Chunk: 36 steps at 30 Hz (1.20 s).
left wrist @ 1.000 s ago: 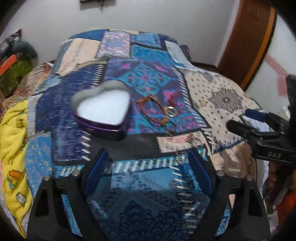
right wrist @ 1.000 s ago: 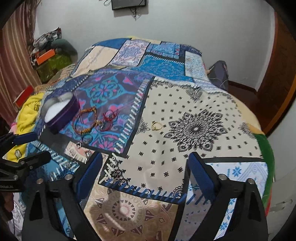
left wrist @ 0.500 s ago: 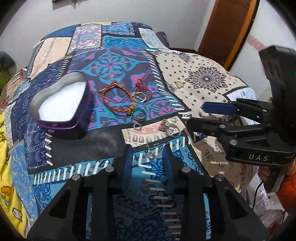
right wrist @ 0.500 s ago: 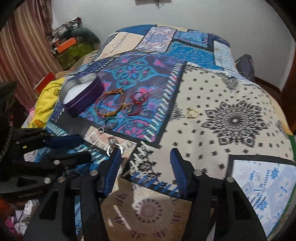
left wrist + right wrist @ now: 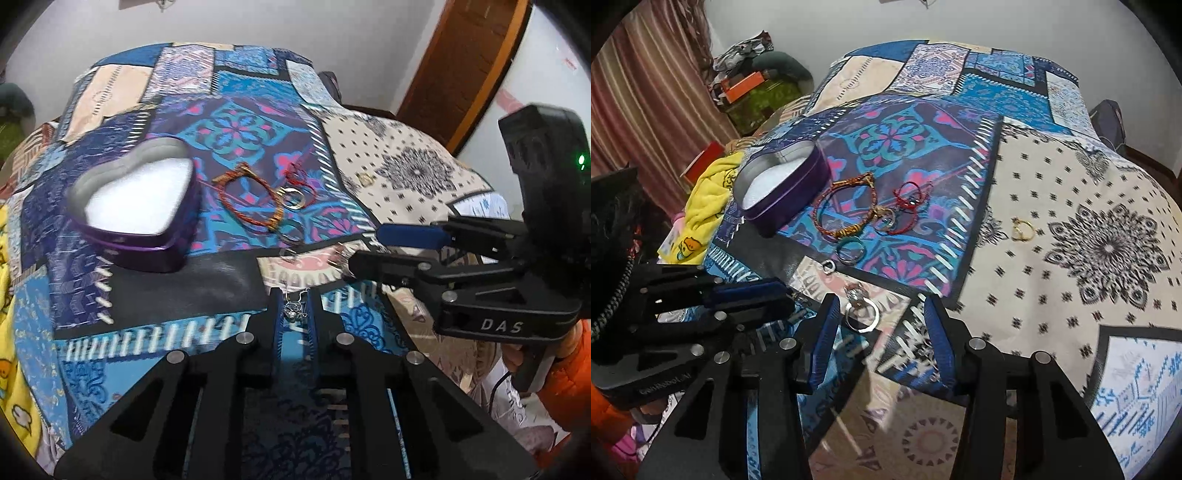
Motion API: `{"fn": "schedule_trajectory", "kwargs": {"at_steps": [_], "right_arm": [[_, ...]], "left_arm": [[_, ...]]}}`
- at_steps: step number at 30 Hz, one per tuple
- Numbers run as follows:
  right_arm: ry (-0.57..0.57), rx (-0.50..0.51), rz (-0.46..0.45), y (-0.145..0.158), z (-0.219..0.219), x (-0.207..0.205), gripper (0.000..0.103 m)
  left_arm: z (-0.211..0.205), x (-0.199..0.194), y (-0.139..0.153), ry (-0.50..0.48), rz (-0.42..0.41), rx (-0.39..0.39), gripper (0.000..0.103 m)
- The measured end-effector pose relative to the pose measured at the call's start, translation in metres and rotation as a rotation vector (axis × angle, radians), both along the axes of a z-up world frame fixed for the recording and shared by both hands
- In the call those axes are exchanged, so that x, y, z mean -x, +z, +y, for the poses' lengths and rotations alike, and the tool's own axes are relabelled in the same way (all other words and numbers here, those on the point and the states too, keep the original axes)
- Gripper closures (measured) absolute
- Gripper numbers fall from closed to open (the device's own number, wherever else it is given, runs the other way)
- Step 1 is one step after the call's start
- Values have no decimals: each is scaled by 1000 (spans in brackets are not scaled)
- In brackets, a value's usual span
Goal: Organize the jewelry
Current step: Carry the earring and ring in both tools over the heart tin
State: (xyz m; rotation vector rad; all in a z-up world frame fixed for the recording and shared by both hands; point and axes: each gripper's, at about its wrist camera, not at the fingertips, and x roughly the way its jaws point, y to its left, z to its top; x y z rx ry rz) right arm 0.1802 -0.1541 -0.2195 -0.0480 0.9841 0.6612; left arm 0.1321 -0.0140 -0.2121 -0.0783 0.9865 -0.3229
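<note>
A purple heart-shaped tin (image 5: 133,214) with a white lining stands open on the patchwork bedspread; it also shows in the right wrist view (image 5: 781,188). Beside it lie an orange braided bracelet (image 5: 846,210), a red cord bracelet (image 5: 908,201), a teal ring (image 5: 850,250) and a small silver ring (image 5: 827,266). A gold ring (image 5: 1022,229) lies apart on the cream patch. My left gripper (image 5: 294,308) is shut on a small silver earring (image 5: 294,309). My right gripper (image 5: 879,314) is open around a silver hoop charm (image 5: 861,312).
The bedspread (image 5: 1071,184) covers the whole bed. A yellow cloth (image 5: 709,206) lies at its left edge. Clutter and a curtain (image 5: 646,110) stand at the far left. A wooden door frame (image 5: 461,74) is at the far right.
My left gripper has closed from wide open onto the silver earring. My right gripper has moved forward and down to the silver hoop charm, its fingers narrower than a second ago.
</note>
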Motion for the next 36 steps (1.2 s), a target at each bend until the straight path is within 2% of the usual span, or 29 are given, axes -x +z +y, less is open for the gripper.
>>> {"fn": "schedule_trajectory", "kwargs": {"at_steps": [2, 4, 7, 13, 15, 26, 36], "right_arm": [[14, -6, 5, 0, 3, -1, 61], [32, 0, 13, -2, 10, -3, 73], [46, 21, 12, -6, 18, -4, 84], [41, 26, -2, -2, 18, -1, 87], [39, 17, -4, 2, 17, 0, 93], [14, -23, -72, 33, 21, 6, 93], [4, -94, -144, 65, 37, 3, 93]], "left_arm": [[6, 1, 4, 23, -14, -2, 92], [12, 2, 7, 39, -29, -5, 92], [17, 2, 13, 56, -50, -7, 92], [19, 3, 19, 63, -75, -6, 92], [20, 4, 24, 69, -89, -2, 92], [34, 13, 56, 141, -183, 30, 92], [55, 18, 85, 199, -285, -1, 92]]}}
